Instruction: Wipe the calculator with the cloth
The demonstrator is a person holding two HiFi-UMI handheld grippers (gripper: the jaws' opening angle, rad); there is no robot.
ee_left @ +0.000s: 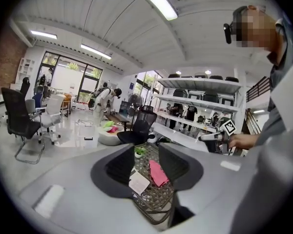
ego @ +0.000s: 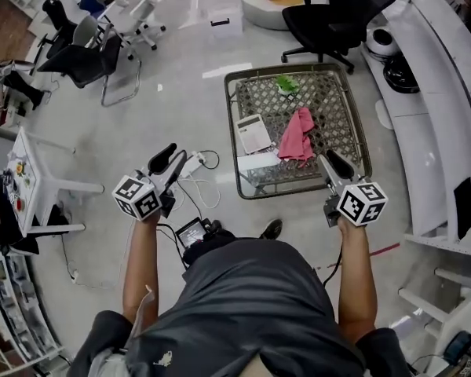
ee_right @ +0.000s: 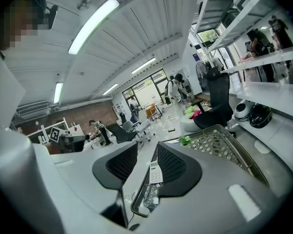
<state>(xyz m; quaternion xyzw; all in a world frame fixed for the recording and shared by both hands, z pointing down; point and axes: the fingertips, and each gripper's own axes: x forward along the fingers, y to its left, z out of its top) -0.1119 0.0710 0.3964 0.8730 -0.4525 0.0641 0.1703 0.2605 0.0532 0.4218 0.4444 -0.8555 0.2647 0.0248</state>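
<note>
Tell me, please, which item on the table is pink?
The cloth, crumpled right of the white calculator; the small far item is green.

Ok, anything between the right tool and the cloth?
Nothing visible. The pink cloth lies uncovered on the mesh table, beside the calculator; the right tool, open and empty, hovers by the table's near edge.

- Your left gripper [ego: 175, 154] hangs over the floor, left of the mesh table [ego: 231, 132], and points toward it.
- Your right gripper [ego: 330, 160] reaches over the table's near right part.
- The calculator [ego: 253, 133] lies flat on the table near the left rim.
- The pink cloth [ego: 297, 137] lies crumpled just right of the calculator, not touching it.
- A small green thing [ego: 286, 83] sits by the far rim.
- A black chair [ego: 337, 14] stands beyond the table.
</note>
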